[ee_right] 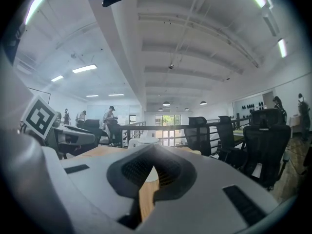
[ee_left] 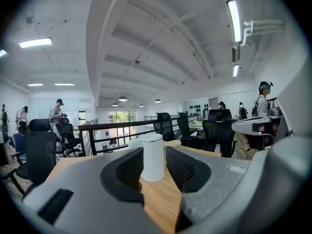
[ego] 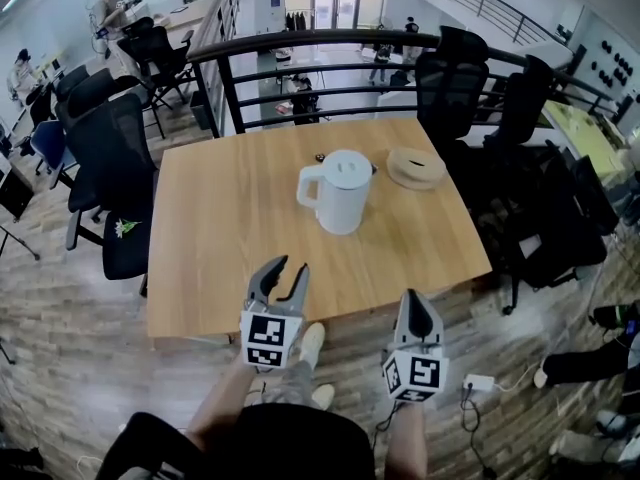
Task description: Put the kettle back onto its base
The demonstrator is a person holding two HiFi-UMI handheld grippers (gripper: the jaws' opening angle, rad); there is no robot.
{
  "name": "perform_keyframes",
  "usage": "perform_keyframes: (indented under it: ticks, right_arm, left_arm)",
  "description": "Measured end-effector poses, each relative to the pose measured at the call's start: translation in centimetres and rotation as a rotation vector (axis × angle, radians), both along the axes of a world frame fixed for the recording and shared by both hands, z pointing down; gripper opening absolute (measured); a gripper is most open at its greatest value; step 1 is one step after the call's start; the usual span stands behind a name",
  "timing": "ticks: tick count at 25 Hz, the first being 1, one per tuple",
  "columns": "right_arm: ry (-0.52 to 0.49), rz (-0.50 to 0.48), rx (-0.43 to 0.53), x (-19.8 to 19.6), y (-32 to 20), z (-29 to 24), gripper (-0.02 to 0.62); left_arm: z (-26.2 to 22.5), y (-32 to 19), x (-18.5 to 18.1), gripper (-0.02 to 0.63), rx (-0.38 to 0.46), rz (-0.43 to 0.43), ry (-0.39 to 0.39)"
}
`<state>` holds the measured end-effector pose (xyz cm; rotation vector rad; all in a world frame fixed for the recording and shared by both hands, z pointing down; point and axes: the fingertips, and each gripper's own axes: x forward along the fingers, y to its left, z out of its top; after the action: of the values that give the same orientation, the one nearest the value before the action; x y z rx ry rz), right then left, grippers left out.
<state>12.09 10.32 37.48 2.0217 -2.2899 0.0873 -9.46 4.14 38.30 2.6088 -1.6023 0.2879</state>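
A white kettle (ego: 340, 193) with its handle to the left stands upright on the wooden table (ego: 230, 238), past the middle. Its round tan base (ego: 416, 167) lies just to the kettle's right, farther back, apart from it. My left gripper (ego: 291, 264) hovers over the table's near edge, open and empty; in the left gripper view the kettle (ee_left: 152, 157) shows far off between the jaws (ee_left: 154, 149). My right gripper (ego: 413, 296) is lower right, off the table's near edge, with its tips together and nothing held. The right gripper view shows the kettle (ee_right: 144, 141) beyond the closed tips (ee_right: 155, 147).
Black office chairs (ego: 110, 158) stand to the left of the table and more chairs (ego: 470, 88) behind its right corner. A black railing (ego: 300, 58) runs behind the table. A power strip (ego: 478, 382) and cables lie on the floor at right. People stand far off.
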Motion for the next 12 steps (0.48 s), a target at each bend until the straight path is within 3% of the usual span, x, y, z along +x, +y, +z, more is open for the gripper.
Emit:
perform_keyframes:
  ticks: [12]
  right_arm:
    - [0.001, -0.045, 0.018, -2.1, 3.8, 0.1, 0.0]
  left_arm:
    - [-0.3, 5.5, -1.8, 0.104, -0.001, -0.014, -0.004]
